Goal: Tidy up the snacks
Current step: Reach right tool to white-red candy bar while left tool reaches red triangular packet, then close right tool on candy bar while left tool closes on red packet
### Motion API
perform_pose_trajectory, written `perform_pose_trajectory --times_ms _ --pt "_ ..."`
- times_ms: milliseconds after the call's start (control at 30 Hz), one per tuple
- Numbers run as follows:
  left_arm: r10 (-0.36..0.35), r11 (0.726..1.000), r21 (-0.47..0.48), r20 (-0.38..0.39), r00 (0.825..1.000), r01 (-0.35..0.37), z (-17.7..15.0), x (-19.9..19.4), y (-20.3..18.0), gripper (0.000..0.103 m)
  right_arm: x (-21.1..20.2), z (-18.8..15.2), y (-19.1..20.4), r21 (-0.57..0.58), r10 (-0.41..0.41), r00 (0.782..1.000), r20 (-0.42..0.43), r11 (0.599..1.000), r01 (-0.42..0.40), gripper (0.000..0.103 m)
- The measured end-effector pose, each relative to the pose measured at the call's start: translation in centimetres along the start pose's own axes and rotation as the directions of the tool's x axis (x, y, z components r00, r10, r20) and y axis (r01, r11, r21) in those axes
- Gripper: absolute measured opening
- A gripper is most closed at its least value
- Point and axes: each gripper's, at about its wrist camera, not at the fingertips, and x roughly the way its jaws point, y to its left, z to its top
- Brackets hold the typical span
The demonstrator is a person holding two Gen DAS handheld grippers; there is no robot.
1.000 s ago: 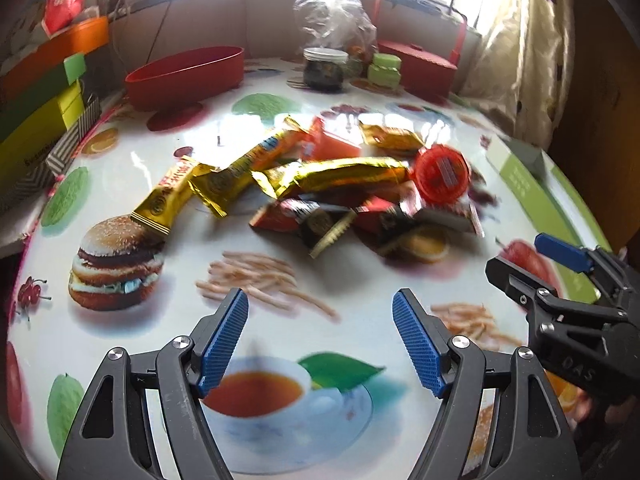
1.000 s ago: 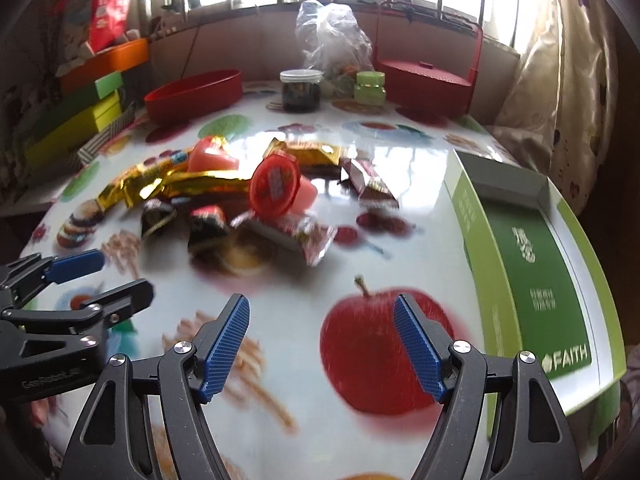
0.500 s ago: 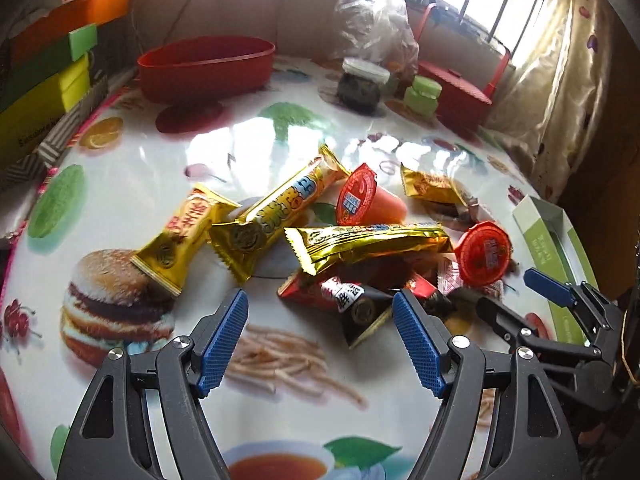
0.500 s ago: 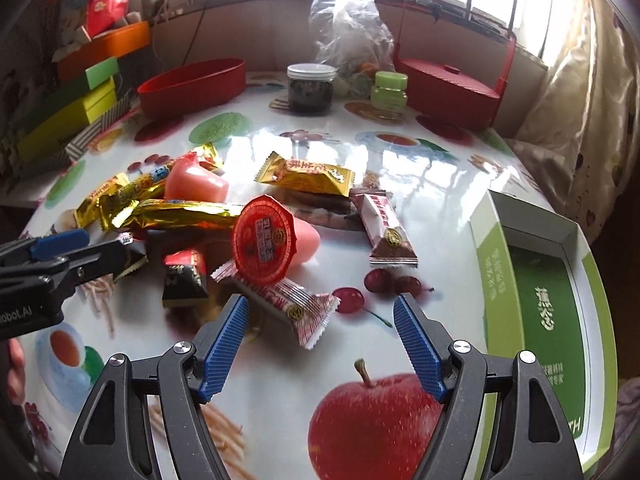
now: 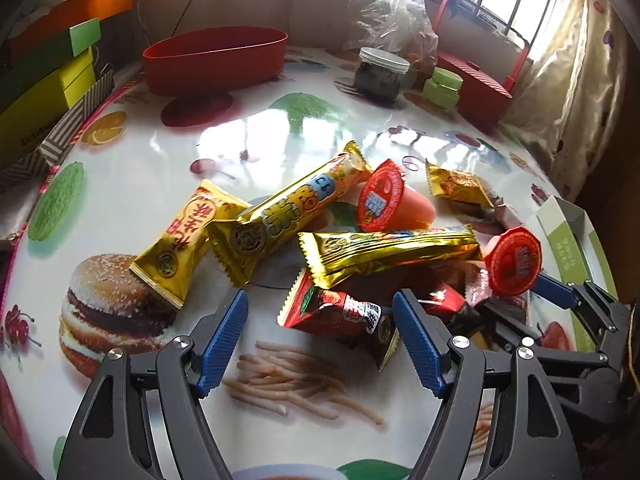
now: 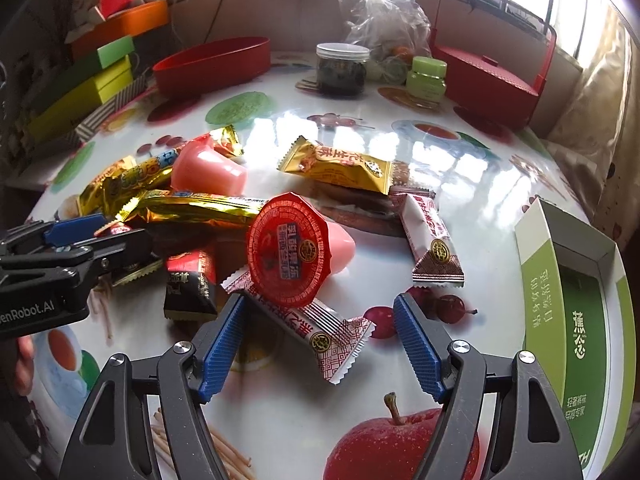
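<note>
A pile of snacks lies on the printed table. In the left wrist view, my open left gripper [image 5: 320,344] is around a red and black packet [image 5: 340,312], with gold bars [image 5: 388,248] and a jelly cup [image 5: 384,200] behind it. In the right wrist view, my open right gripper [image 6: 318,344] straddles a white and red candy packet [image 6: 316,328] that a red-lidded jelly cup [image 6: 290,250] leans on. The left gripper also shows at the left of the right wrist view [image 6: 80,236]. The right gripper also shows at the right of the left wrist view [image 5: 524,304].
An open green and white box [image 6: 576,304] lies at the table's right edge. A red oval tub [image 6: 212,64], a dark jar [image 6: 342,68], a green jar [image 6: 426,76], a red box [image 6: 488,76] and a plastic bag [image 6: 380,12] stand at the back. Coloured boxes [image 5: 48,76] are stacked at the left.
Both grippers have moved forward and down to the snack pile. The packets now sit between their open fingers. Nothing has been gripped.
</note>
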Motion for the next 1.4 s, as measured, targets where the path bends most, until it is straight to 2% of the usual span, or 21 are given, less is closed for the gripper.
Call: perform_pose_trajectory --times_ms 133,300,400,500,833,933,1033,1267,1400 --pt "0.015 1.000 0.000 0.000 1.000 -0.015 -0.5 -0.4 0.6 0.075 -0.4 -0.2 0.1 0.009 0.012 1.000 0.001 1.000 -0.012 0.056" --pt "-0.005 1.000 -0.024 0.011 1.000 0.005 -0.9 -0.9 1.5 0.075 -0.9 -0.7 0.4 0.026 0.011 1.000 0.007 1.000 -0.012 0.042" --pt "0.004 1.000 -0.018 0.018 1.000 -0.004 -1.0 -1.0 1.7 0.075 -1.3 -1.2 0.4 0.029 0.013 1.000 0.014 0.999 -0.014 0.035" --pt "0.012 1.000 -0.022 0.021 1.000 -0.011 -1.1 -1.2 2.0 0.068 -1.6 -1.5 0.3 0.044 0.021 1.000 0.017 0.999 -0.021 0.032" --pt "0.006 0.999 -0.032 0.036 0.999 -0.005 -1.2 -1.4 2.7 0.034 -2.7 -3.0 0.0 0.084 0.037 0.999 0.022 0.996 -0.039 0.030" --pt "0.005 1.000 -0.027 0.040 0.999 -0.004 -1.2 -1.4 2.7 0.034 -3.1 -3.4 -0.1 0.096 0.049 0.999 0.019 0.994 -0.051 0.030" --pt "-0.012 1.000 -0.023 0.042 0.999 0.013 -1.4 -1.5 2.7 0.028 -3.5 -3.7 -0.2 0.101 0.065 0.998 0.022 0.993 -0.067 0.030" --pt "-0.029 1.000 -0.001 0.040 0.999 0.029 -2.2 -2.1 2.2 0.027 -4.3 -4.6 -0.6 0.119 0.084 0.996 0.020 0.989 -0.086 0.030" --pt "-0.059 0.998 0.016 0.035 0.998 0.059 -2.8 -2.6 1.6 0.027 -4.8 -5.1 -0.8 0.133 0.132 0.991 0.021 0.982 -0.133 0.030"
